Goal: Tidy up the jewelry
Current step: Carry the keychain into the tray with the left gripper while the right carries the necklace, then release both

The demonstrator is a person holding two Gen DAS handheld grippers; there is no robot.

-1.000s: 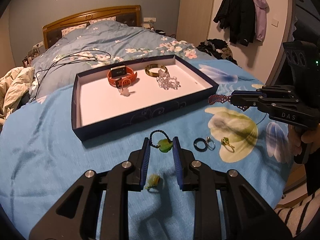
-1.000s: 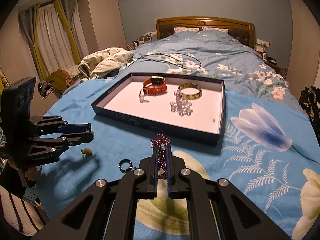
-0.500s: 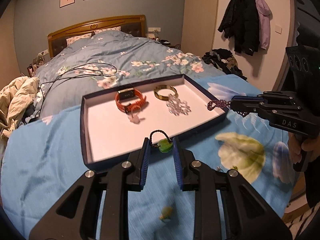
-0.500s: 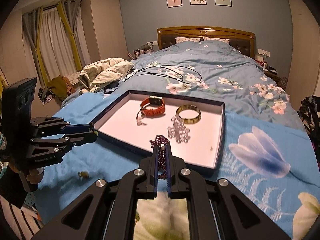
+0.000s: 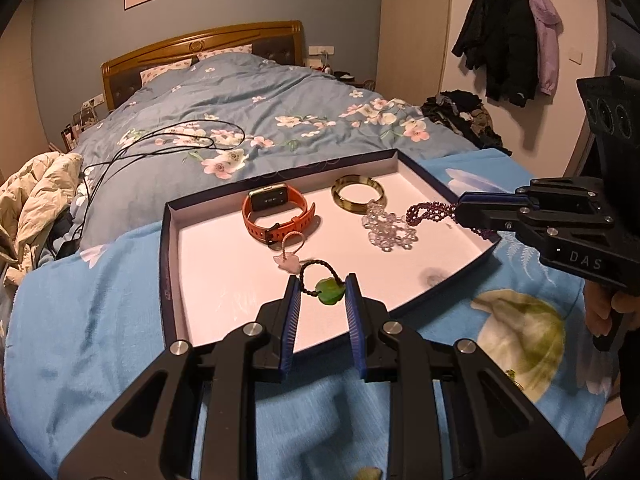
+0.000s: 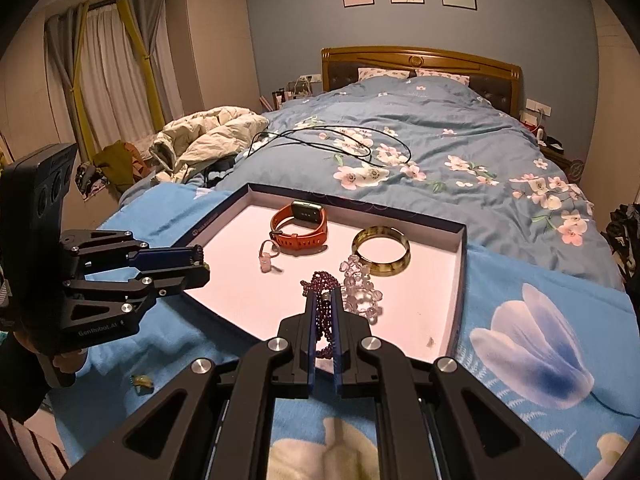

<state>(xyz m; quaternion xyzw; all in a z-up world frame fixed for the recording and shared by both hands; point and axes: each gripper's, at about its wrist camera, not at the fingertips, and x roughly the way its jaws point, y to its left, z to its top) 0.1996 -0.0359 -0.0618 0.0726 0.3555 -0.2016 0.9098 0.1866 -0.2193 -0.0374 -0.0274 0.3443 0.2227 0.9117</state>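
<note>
A small yellow-green piece [image 6: 143, 380] left of the tray [image 5: 168, 280] is too blurred to identify. The left gripper [image 5: 322, 294] clamps a green pendant [image 5: 329, 291] on a dark beaded cord over the tray's near edge. The right gripper [image 6: 325, 308] is clamped on a purple bead bracelet [image 6: 320, 284] above the tray. Inside lie 1 orange watch [image 5: 276, 212], 1 pink charm [image 5: 287, 261], 1 amber bangle [image 5: 357, 198] and clear beads [image 5: 386, 228].

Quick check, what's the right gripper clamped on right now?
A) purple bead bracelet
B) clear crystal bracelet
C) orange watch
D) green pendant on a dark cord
A: the right gripper has its jaws shut on the purple bead bracelet, above the tray; the green pendant sits in the left gripper.
</note>
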